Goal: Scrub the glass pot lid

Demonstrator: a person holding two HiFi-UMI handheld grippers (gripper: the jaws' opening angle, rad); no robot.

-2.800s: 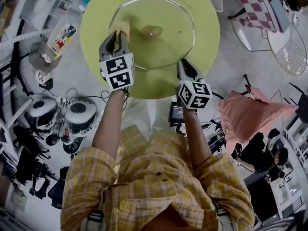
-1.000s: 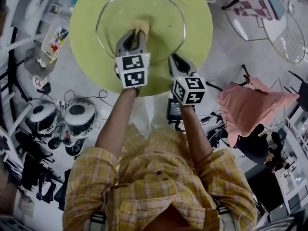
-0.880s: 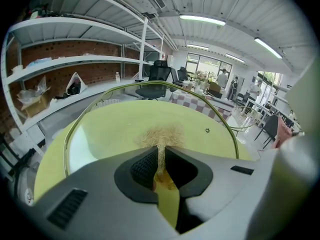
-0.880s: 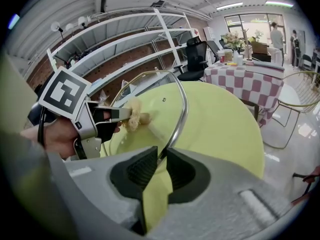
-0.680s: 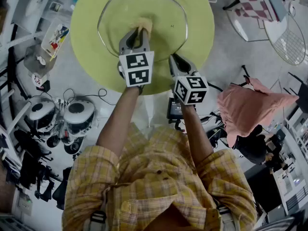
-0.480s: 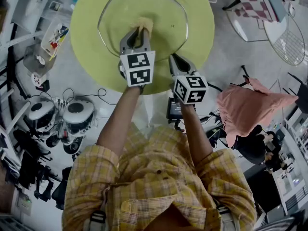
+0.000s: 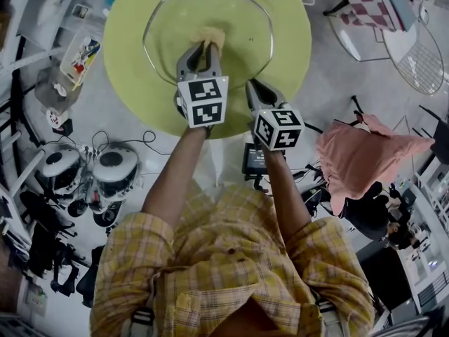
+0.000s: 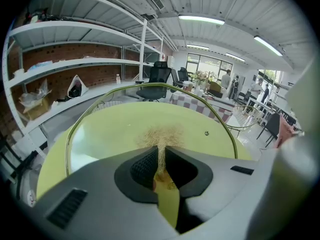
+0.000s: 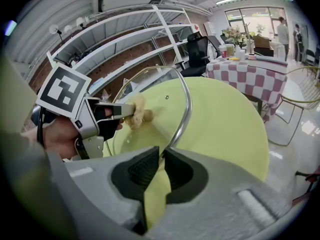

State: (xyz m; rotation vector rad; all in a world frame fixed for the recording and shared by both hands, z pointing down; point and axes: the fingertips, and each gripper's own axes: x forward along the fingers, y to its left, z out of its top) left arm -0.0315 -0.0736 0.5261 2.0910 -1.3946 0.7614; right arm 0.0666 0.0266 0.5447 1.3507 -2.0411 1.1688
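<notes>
Glass lid (image 7: 238, 20) first: where is it?

On the round green surface (image 7: 126, 62), which shows all round the lid. I cannot tell whether the lid's near edge is lifted a little.

And the two tools?

The left tool (image 7: 203, 48) reaches in over the lid's near half. Its jaws are narrow, pinched on a straw-coloured scrubber (image 7: 209, 36) whose tuft presses on the glass about the lid's middle. The right tool (image 7: 251, 84) sits at the lid's near edge, jaws closed to a slit on the metal rim. I take that as steadying the lid.

So the scrubbing is under way?

It looks so: one tool pins the lid and the other has the scrubber down on it.

How much is done?

Hard to say. No suds, water or dirt shows on the glass, so nothing marks off a cleaned part. With the scrubber at the lid's middle, I judge that the outer ring of glass and the rim may be left. So may the spot under the right tool's jaws. The lid's underside, if wanted, is not turned up.

Any risk?

The lid could slide from that thin hold on the rim if the scrubber pushes hard.
</notes>
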